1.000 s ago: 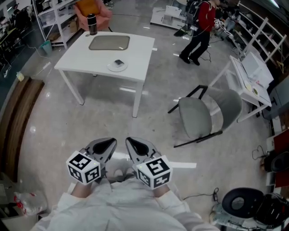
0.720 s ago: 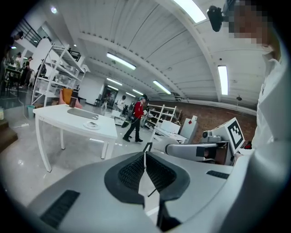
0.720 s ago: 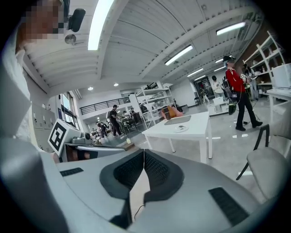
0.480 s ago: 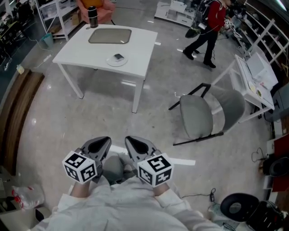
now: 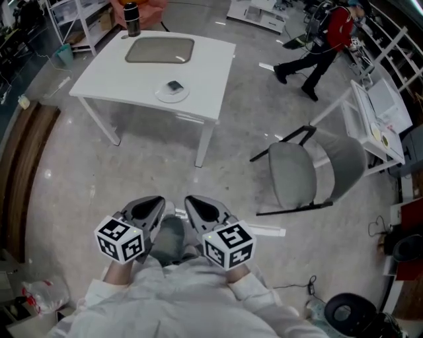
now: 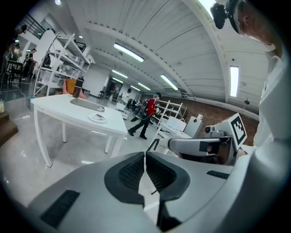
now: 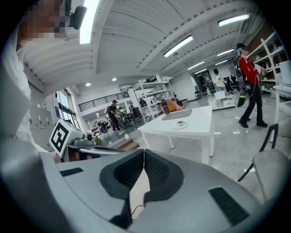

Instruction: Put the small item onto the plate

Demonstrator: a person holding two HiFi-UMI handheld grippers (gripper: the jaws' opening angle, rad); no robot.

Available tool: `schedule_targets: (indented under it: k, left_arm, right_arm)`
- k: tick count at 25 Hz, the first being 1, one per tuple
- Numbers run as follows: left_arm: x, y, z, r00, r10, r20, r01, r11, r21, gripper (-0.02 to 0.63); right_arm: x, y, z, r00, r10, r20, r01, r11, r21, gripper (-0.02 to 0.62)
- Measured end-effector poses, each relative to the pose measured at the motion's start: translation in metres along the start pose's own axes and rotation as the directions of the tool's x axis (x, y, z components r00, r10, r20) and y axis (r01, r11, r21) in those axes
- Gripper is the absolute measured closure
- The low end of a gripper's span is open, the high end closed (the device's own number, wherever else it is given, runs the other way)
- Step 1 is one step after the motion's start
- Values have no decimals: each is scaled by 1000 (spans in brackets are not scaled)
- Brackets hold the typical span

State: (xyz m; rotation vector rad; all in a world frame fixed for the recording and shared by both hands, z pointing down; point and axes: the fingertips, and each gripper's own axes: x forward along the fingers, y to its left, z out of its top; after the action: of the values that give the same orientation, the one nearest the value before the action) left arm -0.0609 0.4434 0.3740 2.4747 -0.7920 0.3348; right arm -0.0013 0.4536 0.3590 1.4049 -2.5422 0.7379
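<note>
A white plate [image 5: 172,92] lies on the white table [image 5: 106,72] far ahead of me, with a small dark item [image 5: 174,86] resting on it. The plate [image 6: 97,118] also shows in the left gripper view, and the plate [image 7: 182,124] shows small in the right gripper view. My left gripper [image 5: 153,206] and right gripper [image 5: 198,207] are held side by side close to my body, well short of the table. Both are shut with nothing between the jaws, as the left gripper [image 6: 144,160] and right gripper [image 7: 143,158] show in their own views.
A grey mat [image 5: 160,50] and a black bottle [image 5: 131,18] sit at the table's far side. A grey chair [image 5: 301,175] stands to the right of my path. A person in red [image 5: 329,34] walks at the back right, near white desks [image 5: 377,119].
The person in red has walked further to the right. The table sits slightly nearer in the head view. Both grippers stay shut and close to my body.
</note>
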Motion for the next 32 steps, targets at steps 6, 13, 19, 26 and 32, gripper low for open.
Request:
schedule_targets:
  k: [6,13,19,26,32]
  left_arm:
    - [34,62,54,999,-32,-15,32,999,13,586]
    - [64,124,111,997,-71,-34,73,996,58,586]
    - [91,154,129,991,-111,-73,116,991,70,586]
    - [117,185,139,989,-107,-106,110,994,28,586]
    - [144,217,150,990,-83,-111,84,996,0,586]
  right_arm:
    - [75,-25,50,999,-32,18,32,999,13,580]
    - [148,-51,109,994,-42,103,35,997,66,580]
    - [187,-70,128,993,-77,92,72,996,53,580]
    - [207,-107,130,990,-121,65,113,986,126,580]
    - [244,-135,139,997,-68,36,63,990,127,580]
